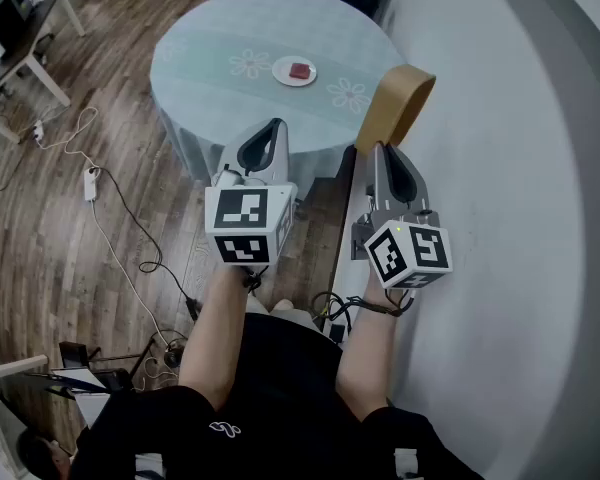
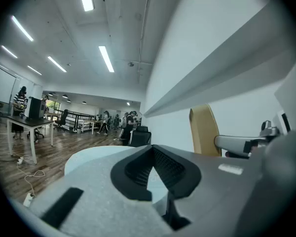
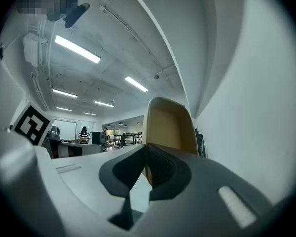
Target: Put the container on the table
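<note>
Tan container (image 1: 400, 103): a smooth paper-brown tub, held up in the air and tilted. It is close against the white wall (image 1: 500, 168), off the right edge of the bench (image 1: 210, 48), and touches neither the cloth nor the plate.
Right claw (image 3: 147, 157): the jaws are closed on the container's rim, with its wall pinched between the black ribbed pads. The hollow inside of the tub faces this gripper's camera.
Left claw (image 2: 152, 152): the jaws are pressed together with nothing between them. It is held beside the right one and points over the near edge of the bench.
Marker cubes: one is on the left gripper (image 1: 245, 226) and one on the right (image 1: 410, 253). Each face carries a black-and-white square pattern.
Bench: round, under a pale teal cloth printed with white flowers.
Plate (image 1: 294, 71): small and white, out on the cloth, with a dark red piece (image 1: 300, 70) on it. It is well apart from the container.
Floor (image 1: 60, 268): dark wood planks with a white power strip (image 1: 91, 183) and trailing black cables (image 1: 130, 238).
</note>
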`<state>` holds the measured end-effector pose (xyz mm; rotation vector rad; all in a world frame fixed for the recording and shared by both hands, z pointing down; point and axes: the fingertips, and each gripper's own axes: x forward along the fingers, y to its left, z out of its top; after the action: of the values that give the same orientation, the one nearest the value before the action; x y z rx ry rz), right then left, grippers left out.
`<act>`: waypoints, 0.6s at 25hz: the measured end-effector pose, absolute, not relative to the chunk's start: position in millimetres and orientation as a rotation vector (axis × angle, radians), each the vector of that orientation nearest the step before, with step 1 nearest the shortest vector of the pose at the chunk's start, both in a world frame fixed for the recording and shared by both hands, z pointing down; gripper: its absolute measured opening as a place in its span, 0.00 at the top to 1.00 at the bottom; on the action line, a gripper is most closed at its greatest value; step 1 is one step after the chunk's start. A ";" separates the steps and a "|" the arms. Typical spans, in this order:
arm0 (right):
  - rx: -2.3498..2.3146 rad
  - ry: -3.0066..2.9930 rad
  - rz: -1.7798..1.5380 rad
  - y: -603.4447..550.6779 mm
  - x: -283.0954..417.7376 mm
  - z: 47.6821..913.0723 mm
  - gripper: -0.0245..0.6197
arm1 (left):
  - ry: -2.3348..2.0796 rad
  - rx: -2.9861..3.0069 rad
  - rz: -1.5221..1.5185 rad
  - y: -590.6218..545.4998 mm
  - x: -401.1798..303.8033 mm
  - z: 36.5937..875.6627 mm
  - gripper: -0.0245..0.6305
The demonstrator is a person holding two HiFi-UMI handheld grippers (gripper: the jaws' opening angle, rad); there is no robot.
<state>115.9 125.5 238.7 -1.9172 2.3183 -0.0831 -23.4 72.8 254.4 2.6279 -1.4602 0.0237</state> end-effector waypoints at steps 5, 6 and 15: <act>-1.898 2.338 -0.077 129.4 118.0 232.9 0.93 | -1.466 2.618 0.017 79.0 -18.1 249.9 0.96; -1.888 2.335 -0.078 129.6 118.5 232.4 0.93 | -1.469 2.615 0.015 79.3 -17.4 250.4 0.96; -1.872 2.324 -0.107 130.1 131.8 236.3 0.93 | -1.506 2.576 -0.005 83.5 -17.5 258.4 0.96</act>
<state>131.8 130.1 236.3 -1.8718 2.3243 -0.1069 -17.5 83.5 258.4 2.5756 -1.5064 -0.0053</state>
